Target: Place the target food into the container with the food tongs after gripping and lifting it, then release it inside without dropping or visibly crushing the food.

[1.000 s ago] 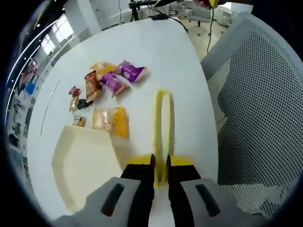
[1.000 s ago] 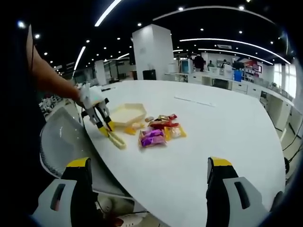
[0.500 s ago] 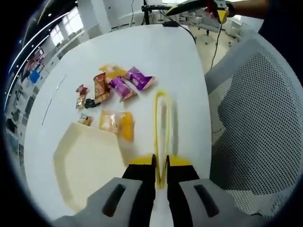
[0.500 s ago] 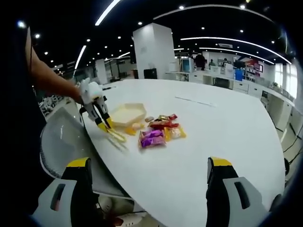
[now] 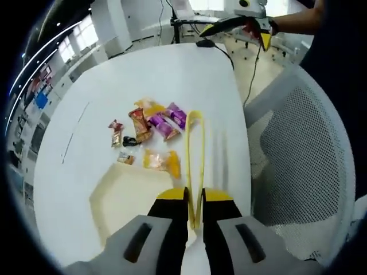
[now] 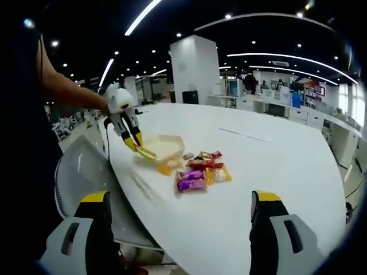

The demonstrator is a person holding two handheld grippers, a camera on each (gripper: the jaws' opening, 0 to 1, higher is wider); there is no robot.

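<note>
- Between the fingers of the left gripper (image 5: 195,213) sit the yellow tongs (image 5: 195,163), clamped at their handle end; their tips reach forward past the fingers, toward the snack packets.
- A second ago the tongs lay low, close to the worktop (image 5: 178,80). Now, in the right gripper view, the left gripper (image 6: 139,148) has risen, and the tongs (image 6: 145,153) hang in the air over the near edge of the cream tray (image 6: 166,146).
- The tongs seem empty. Their two arms stand nearly together, and I cannot see any food between the tips.
- The food is not yet touched, I judge. The purple packets (image 5: 170,121), the orange packet (image 5: 162,161) and the smaller wrappers lie on the worktop, ahead of and left of the tong tips. The orange packet lies just beside the tray (image 5: 129,197).
- The fingers of the right gripper (image 6: 179,226) are spread wide apart and grasp nothing; they hover off the worktop edge, well apart from the food.
- So the lifting of the tool looks done. The next step should be to bring the tips down around one packet, softly, so it is not crushed.
</note>
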